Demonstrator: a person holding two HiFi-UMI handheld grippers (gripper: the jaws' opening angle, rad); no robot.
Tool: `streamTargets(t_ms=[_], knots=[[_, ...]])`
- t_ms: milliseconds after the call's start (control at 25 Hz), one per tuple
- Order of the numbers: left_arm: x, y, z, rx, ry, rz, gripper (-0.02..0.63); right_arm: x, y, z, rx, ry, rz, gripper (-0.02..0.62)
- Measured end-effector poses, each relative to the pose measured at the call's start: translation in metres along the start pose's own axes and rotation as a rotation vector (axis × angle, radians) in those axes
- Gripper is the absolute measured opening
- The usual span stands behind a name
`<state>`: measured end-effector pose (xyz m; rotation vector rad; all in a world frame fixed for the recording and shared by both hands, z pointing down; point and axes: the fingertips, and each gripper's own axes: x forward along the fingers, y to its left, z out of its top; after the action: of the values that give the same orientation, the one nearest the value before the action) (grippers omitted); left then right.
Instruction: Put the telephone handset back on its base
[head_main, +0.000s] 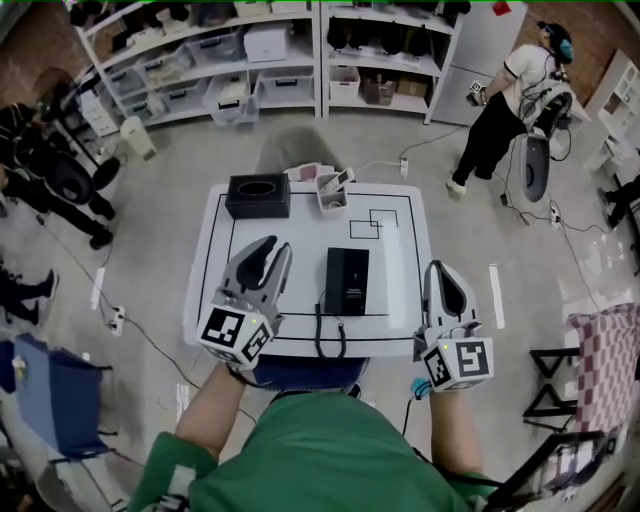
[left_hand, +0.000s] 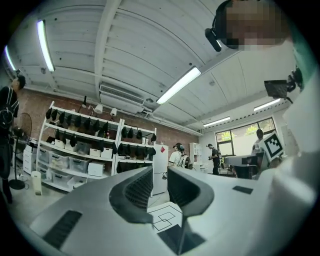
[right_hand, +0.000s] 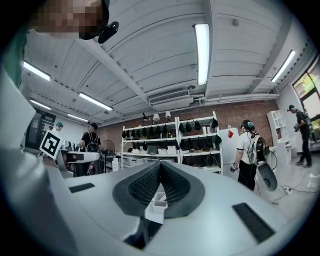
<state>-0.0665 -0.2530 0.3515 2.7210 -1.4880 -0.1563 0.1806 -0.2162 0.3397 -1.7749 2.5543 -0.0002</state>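
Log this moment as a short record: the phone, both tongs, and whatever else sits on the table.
table: white top marked with black lines
telephone: black, in the middle of the table, touched by neither tongs
cord: loops from the telephone over the near edge
left tongs: open, empty, over the table left of the telephone
right tongs: shut, empty, at the table's right edge
other things: black box at the far left corner; small white bin at the far edge
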Motion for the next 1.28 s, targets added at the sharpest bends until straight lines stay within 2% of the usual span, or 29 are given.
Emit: streamTargets(t_ms=[240, 680, 1280], knots=[[-0.006, 0.005, 0.003, 0.021, 0.002, 0.027, 0.101, -0.001, -0.001, 0.003, -0.018, -0.007, 0.002, 0.021], [-0.002, 0.011, -0.004, 0.02, 0.019, 0.036, 0.101, -0.002, 0.001, 0.005, -0.055, -0.005, 0.009, 0.02], [-0.003, 0.016, -0.012, 0.01, 0.034, 0.035, 0.101, -0.001, 0.006, 0.002, -0.057, 0.003, 0.014, 0.021]])
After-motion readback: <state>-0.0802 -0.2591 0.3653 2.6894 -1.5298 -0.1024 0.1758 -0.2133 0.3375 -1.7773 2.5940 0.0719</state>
